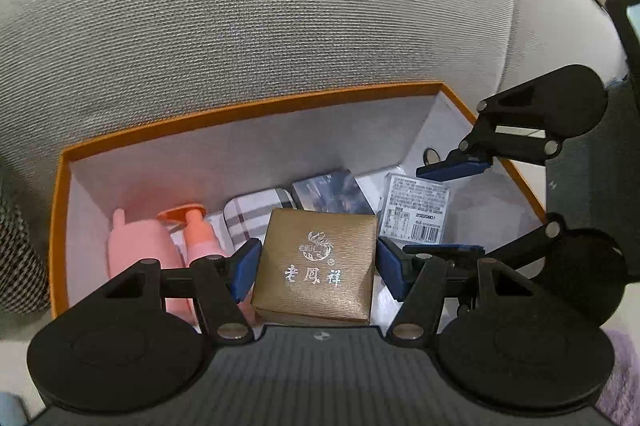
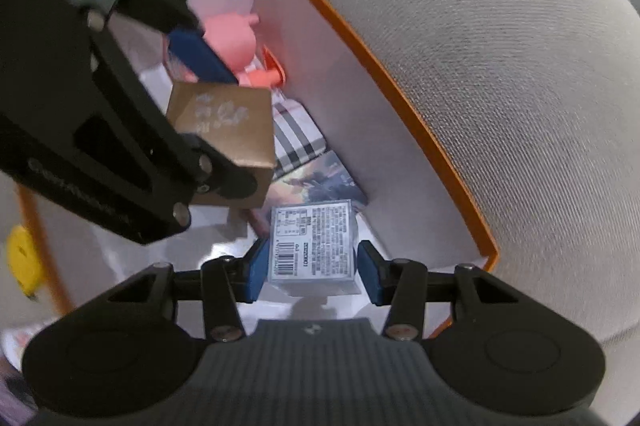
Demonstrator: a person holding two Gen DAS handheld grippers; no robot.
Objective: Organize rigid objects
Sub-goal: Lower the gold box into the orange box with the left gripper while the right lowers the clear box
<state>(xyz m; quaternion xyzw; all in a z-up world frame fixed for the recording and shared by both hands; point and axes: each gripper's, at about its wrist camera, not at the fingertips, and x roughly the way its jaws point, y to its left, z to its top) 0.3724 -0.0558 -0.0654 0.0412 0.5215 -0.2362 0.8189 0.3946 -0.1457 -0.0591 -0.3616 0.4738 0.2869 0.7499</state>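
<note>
My left gripper (image 1: 316,268) is shut on a gold box (image 1: 316,226) with silver lettering and holds it over the orange storage box (image 1: 248,103), which has a white inside. My right gripper (image 2: 314,272) is shut on a clear box with a printed barcode label (image 2: 312,238), low inside the same storage box near its right end. In the left wrist view the right gripper (image 1: 448,209) comes in from the right around that labelled box (image 1: 416,205). In the right wrist view the left gripper (image 2: 216,121) reaches in from the upper left with the gold box (image 2: 228,129).
In the storage box lie a pink toy (image 1: 136,246), an orange pump bottle (image 1: 200,234), a plaid tin (image 1: 256,214), a dark picture card pack (image 1: 328,191) and a small ring (image 1: 431,155). Grey sofa cushion (image 1: 280,5) surrounds it. A houndstooth fabric (image 1: 16,246) lies at the left.
</note>
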